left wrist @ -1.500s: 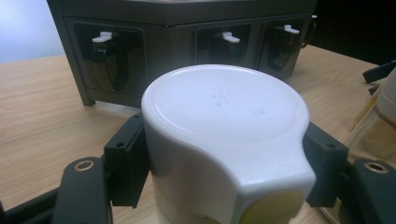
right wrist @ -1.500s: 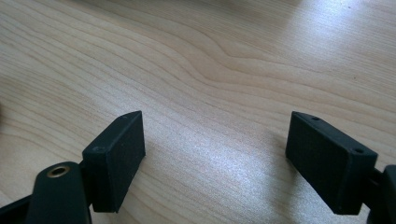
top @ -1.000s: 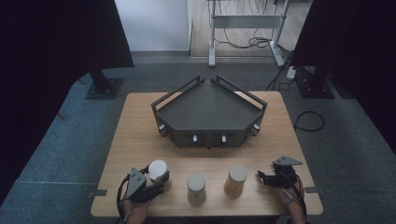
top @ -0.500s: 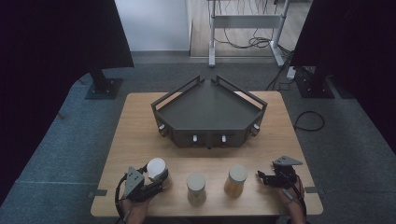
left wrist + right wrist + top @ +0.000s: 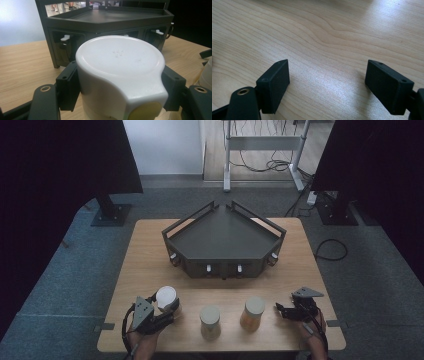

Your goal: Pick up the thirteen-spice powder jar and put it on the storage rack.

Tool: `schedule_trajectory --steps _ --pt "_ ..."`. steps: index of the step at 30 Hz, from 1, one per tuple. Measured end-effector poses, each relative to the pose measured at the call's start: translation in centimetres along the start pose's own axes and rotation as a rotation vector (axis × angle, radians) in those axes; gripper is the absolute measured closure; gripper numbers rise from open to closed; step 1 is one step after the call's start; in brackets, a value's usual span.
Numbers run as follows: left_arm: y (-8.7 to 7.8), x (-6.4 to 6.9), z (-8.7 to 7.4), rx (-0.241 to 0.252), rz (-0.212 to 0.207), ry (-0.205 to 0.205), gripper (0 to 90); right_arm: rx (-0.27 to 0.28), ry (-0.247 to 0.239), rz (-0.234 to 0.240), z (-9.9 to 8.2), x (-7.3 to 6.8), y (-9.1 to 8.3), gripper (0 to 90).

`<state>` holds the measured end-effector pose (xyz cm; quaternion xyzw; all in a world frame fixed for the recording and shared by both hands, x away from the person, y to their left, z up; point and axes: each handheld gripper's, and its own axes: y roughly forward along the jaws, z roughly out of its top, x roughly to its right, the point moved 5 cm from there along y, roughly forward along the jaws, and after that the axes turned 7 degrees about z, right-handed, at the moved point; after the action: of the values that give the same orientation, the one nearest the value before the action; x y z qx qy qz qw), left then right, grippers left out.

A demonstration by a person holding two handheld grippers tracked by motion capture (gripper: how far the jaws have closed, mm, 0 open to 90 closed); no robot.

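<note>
Left hand-held gripper point(image 5: 162, 307): clamped on the white-lidded jar point(image 5: 166, 297), one black jaw pressed to each side of it just under the lid, as the left gripper view shows
White-lidded jar: at the front left of the counter point(image 5: 150, 265), upright; whether it sits on the wood or is just off it I cannot tell
Middle jar point(image 5: 210, 321): upright near the front edge, untouched, apart from both grippers
Amber jar point(image 5: 252, 312): upright to the right of it, also untouched
Tray point(image 5: 224, 232): dark, wedge-shaped, standing at the back of the counter with nothing in it
Right hand-held gripper point(image 5: 281, 310): jaws apart over bare wood, holding nothing, near the amber jar but not touching
Done, by my reading: first jar gripped
Left: likely carrying all three jars to the tray, none there yet; the right side has not started
</note>
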<state>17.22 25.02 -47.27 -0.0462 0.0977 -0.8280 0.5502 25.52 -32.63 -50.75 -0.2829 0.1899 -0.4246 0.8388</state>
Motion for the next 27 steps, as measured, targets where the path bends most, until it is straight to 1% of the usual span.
schedule_trajectory --steps 6,15,27 --pt "0.1 -0.1 0.8 0.006 0.003 -0.002 30.2 0.0 0.0 -0.001 0.0 0.0 0.0 19.2" --pt "0.3 -0.3 1.7 0.014 -0.007 0.002 30.2 0.0 0.0 -0.001 0.0 0.0 0.0 19.2" --pt "0.7 -0.4 3.6 0.03 -0.02 0.036 30.2 0.0 0.0 -0.001 0.0 0.0 0.0 19.2"
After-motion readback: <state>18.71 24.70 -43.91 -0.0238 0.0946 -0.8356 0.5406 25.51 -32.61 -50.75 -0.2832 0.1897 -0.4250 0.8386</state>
